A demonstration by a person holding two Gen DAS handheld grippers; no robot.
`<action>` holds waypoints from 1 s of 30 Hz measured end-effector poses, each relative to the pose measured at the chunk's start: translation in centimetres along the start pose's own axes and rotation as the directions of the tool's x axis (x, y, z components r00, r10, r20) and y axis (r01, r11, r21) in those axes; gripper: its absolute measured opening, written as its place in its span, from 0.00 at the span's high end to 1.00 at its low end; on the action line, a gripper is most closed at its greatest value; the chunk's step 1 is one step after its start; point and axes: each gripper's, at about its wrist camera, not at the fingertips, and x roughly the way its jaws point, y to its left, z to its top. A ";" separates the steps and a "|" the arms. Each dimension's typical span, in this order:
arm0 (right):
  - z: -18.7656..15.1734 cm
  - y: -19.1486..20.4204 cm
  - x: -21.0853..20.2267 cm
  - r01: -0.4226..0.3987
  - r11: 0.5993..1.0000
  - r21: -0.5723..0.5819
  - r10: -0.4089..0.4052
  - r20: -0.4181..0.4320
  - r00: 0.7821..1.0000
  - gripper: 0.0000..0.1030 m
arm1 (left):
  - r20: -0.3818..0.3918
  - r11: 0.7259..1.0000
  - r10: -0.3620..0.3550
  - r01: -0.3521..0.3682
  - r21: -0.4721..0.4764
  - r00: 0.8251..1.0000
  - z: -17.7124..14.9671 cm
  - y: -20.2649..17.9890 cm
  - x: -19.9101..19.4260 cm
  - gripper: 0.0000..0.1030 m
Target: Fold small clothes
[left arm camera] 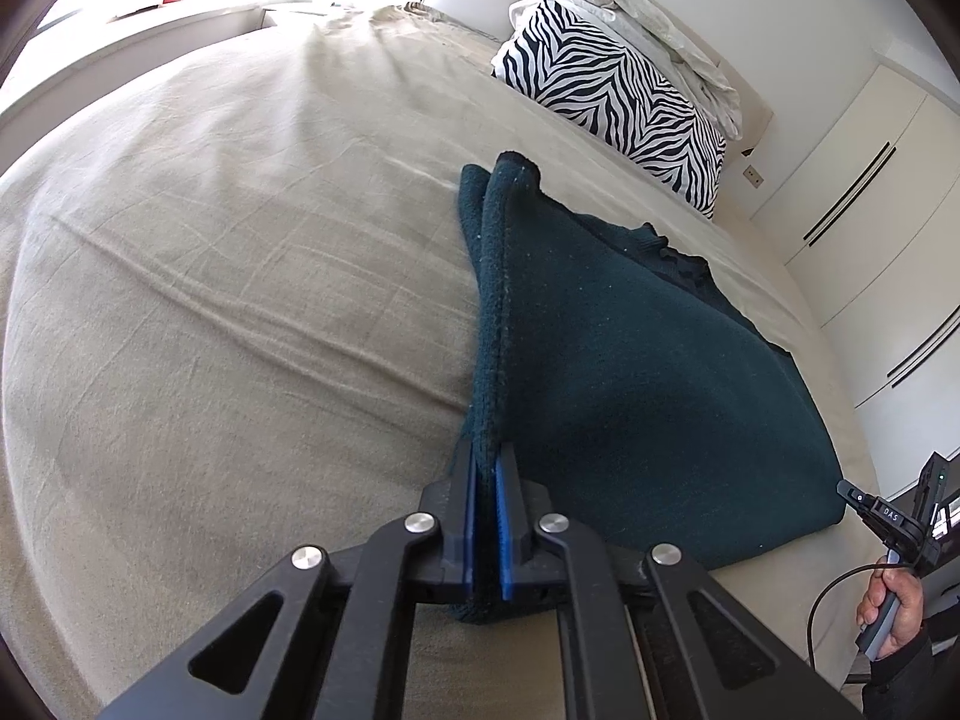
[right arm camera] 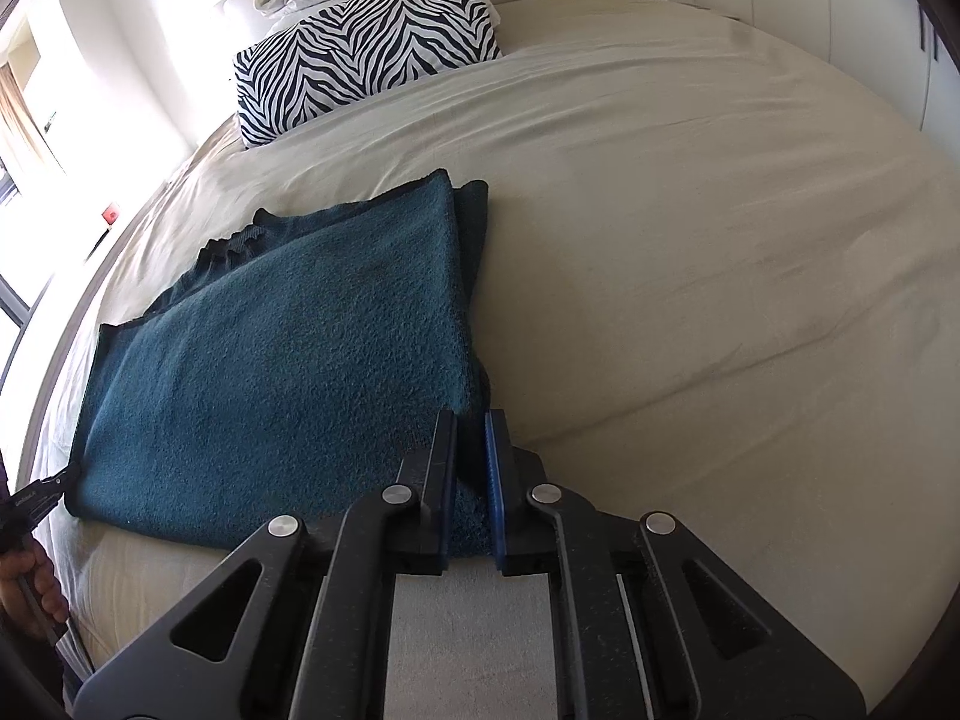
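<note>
Left wrist: teal towel (left arm camera: 630,372) on beige bed sheet (left arm camera: 210,300), zebra pillow (left arm camera: 612,96) behind.

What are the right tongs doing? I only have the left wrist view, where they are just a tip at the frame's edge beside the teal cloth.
Observer: The right tongs are shut on the near corner of the teal cloth, with fabric pinched between the pads.
Operator: Is the cloth a single layer along that side?
Observer: No. A darker under-layer shows past the top layer's edge, towards the far corner.
</note>
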 end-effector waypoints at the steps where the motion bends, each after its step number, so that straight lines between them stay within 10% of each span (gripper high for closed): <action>1: -0.1 -0.1 0.0 -0.003 1.000 0.005 0.003 -0.003 1.000 0.95 | -0.001 1.000 0.000 0.000 0.004 1.000 0.0 0.0 0.0 0.93; 30: -1.9 -2.6 2.1 -0.093 0.989 0.117 0.097 -0.023 0.995 0.94 | -0.029 1.000 -0.012 0.012 -0.001 0.999 0.2 0.7 1.0 0.92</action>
